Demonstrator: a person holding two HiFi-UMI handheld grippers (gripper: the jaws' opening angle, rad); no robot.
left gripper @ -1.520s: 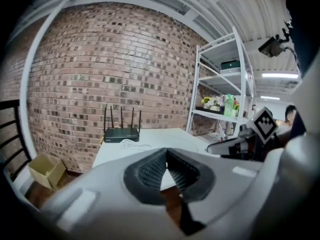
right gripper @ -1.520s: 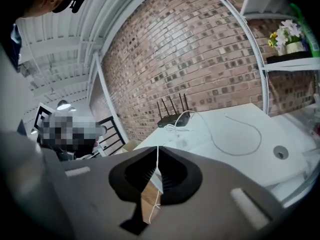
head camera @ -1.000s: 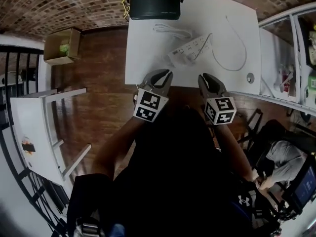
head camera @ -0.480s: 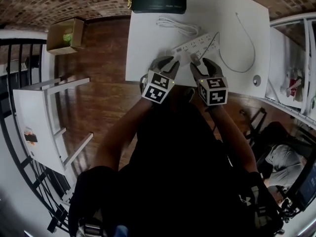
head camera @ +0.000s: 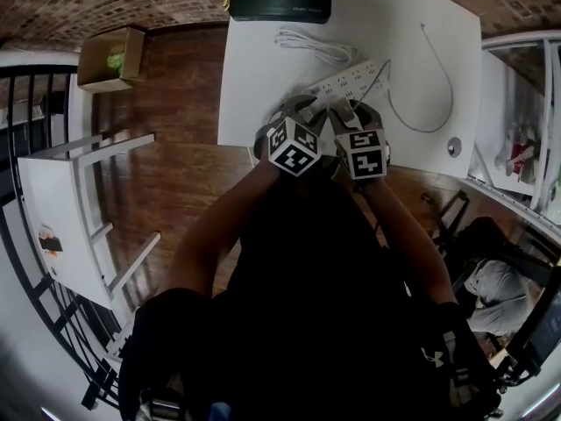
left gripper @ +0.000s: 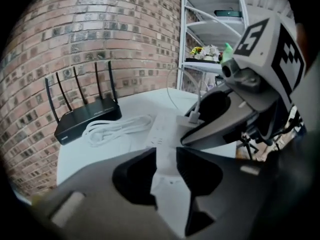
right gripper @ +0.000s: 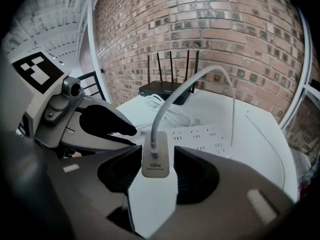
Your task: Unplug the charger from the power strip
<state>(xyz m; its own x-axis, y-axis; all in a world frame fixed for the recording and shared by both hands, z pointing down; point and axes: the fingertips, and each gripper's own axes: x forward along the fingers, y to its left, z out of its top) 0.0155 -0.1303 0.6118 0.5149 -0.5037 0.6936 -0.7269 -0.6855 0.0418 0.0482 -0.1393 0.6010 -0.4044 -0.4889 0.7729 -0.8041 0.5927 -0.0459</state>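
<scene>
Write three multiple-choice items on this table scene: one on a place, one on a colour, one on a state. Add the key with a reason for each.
1. Where does the coiled white cable lie?
A) between the router and the power strip
B) on top of the router
C) draped over the charger

2. What colour is the router?
A) white
B) black
C) red

3. What state is the charger in?
A) lying flat on its side beside the power strip
B) standing upright, plugged into the power strip
C) resting on the router

Key:
1 A: the left gripper view shows the coil just in front of the router, with the power strip nearer the camera.
2 B: its body and antennas are dark against the brick wall in both gripper views.
3 B: the right gripper view shows it standing on the strip, its cable rising from its top.
</scene>
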